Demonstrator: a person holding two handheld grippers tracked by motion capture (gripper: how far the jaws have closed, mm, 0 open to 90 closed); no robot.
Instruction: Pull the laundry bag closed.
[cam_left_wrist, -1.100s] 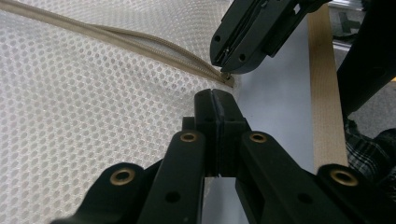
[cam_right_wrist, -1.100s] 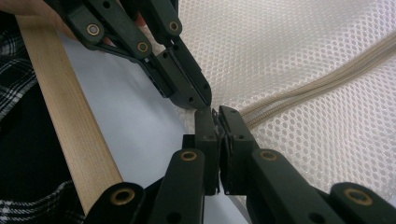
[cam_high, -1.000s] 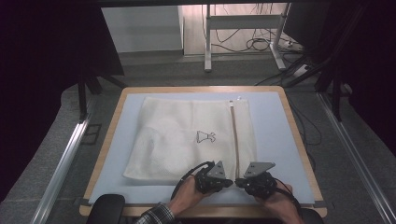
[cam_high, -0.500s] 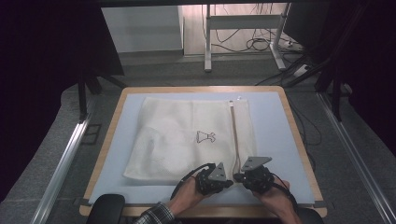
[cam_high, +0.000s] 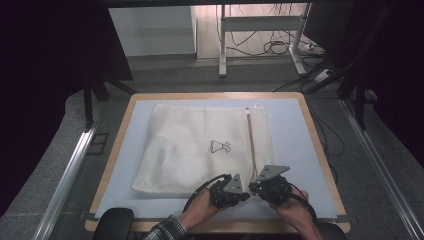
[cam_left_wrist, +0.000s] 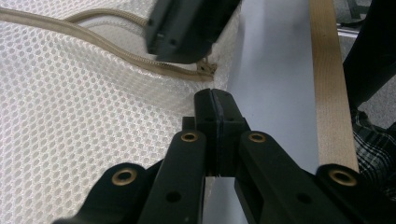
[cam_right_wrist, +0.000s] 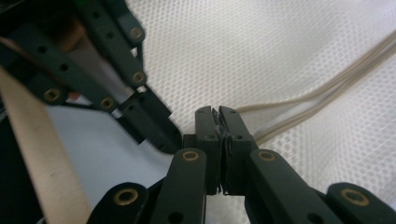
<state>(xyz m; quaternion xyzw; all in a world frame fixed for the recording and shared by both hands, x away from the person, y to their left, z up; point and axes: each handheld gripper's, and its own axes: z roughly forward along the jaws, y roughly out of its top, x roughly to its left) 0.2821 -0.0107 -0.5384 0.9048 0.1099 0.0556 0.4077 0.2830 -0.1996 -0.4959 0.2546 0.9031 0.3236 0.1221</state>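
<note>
While my left claw (cam_left_wrist: 215, 100) pinches the mesh bag's (cam_high: 190, 145) corner, my right claw (cam_right_wrist: 216, 119) clamps the zipper (cam_right_wrist: 299, 112) end. Next, I judge, a steady pull along the zipper.

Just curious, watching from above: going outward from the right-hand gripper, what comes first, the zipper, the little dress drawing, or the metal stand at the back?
From the right gripper:
1. Zipper, directly ahead.
2. Dress drawing, mid-bag, to its left.
3. Metal stand, on the floor beyond the table.

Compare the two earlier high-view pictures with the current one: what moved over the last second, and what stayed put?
The right hand-held gripper slid left, closing the gap to the left hand-held gripper at the near end of the beige zipper. Both show shut jaws. The white mesh laundry bag and left gripper stayed put.
</note>
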